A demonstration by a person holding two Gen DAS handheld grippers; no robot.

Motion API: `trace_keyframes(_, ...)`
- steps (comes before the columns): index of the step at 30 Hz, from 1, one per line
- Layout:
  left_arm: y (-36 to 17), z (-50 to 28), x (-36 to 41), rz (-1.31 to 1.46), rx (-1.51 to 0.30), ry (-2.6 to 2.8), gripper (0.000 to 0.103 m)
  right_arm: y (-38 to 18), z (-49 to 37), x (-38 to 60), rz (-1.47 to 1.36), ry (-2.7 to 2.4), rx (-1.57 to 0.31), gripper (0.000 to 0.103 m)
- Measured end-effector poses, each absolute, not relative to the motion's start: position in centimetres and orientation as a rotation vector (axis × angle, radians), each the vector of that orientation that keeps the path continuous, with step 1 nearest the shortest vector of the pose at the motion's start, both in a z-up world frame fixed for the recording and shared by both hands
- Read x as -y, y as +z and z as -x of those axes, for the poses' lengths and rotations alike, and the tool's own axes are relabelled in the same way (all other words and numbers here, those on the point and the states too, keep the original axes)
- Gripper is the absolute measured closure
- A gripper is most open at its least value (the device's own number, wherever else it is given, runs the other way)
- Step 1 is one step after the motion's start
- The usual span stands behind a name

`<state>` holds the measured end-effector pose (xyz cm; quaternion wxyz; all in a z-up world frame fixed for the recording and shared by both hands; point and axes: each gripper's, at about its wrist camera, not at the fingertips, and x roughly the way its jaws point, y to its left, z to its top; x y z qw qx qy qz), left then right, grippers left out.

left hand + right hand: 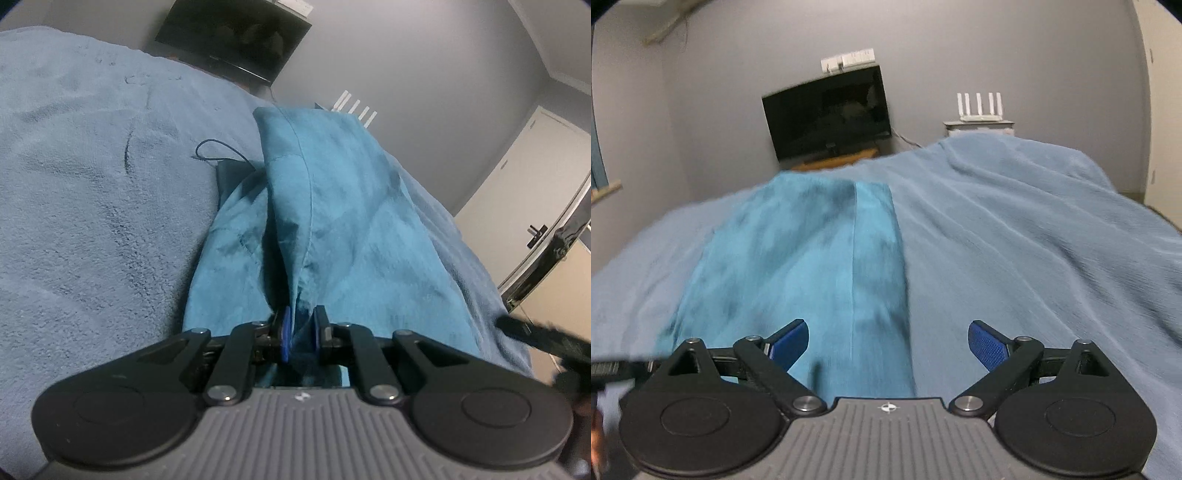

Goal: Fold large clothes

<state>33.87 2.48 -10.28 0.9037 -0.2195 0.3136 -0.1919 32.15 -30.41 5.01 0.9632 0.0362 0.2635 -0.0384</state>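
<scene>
A teal fleece garment (332,221) lies on a light blue blanket (92,184) that covers a bed. My left gripper (301,332) is shut on a raised fold of the garment's near edge, and cloth rises from between its blue pads. A dark cord and a dark lining show at the garment's left side. In the right wrist view the garment (798,266) lies long and flat, running away from me. My right gripper (888,345) is open and empty just above its near end, over the garment's right edge.
A dark television (827,110) stands against the grey wall beyond the bed. A white router (979,110) sits on a shelf to its right. A white door (535,177) is at the right. The blanket (1034,240) spreads wide to the right.
</scene>
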Motion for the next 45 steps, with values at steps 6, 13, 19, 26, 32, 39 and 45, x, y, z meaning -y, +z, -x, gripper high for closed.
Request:
trace_keyframes(6,-10.0,-32.9,-2.9,0.455,-0.651,-0.397,0.096,2.5,-24.8,26.9,0.137,-0.101,-0.707,0.013)
trace_keyframes(13,-9.0,-31.0,-3.2,0.506,-0.723,-0.481,0.054,-1.0,-26.5,23.8,0.329,-0.070,-0.726,0.022)
trace_keyframes(19,-9.7,-31.3,-2.5,0.423,-0.780,-0.476,0.089,-3.0,-26.8,21.7,0.461,-0.026,-0.650,0.030)
trace_keyframes(26,-10.3,-32.0,-3.7,0.537,-0.783,-0.495,0.095,-2.2,-27.3,23.6,0.325,-0.007,-0.626,0.055)
trace_keyframes(32,-10.7,-31.8,-2.7,0.447,-0.793,-0.507,0.095,-1.8,-27.5,25.3,0.291,-0.091,-0.709,0.068)
trace_keyframes(39,-10.5,-31.7,-3.0,0.458,-0.801,-0.509,0.096,1.5,-24.4,23.9,0.232,0.054,-0.614,0.067)
trace_keyframes(45,-10.4,-31.9,-2.6,0.444,-0.800,-0.503,0.096,2.0,-25.0,21.3,0.243,0.097,-0.441,0.067)
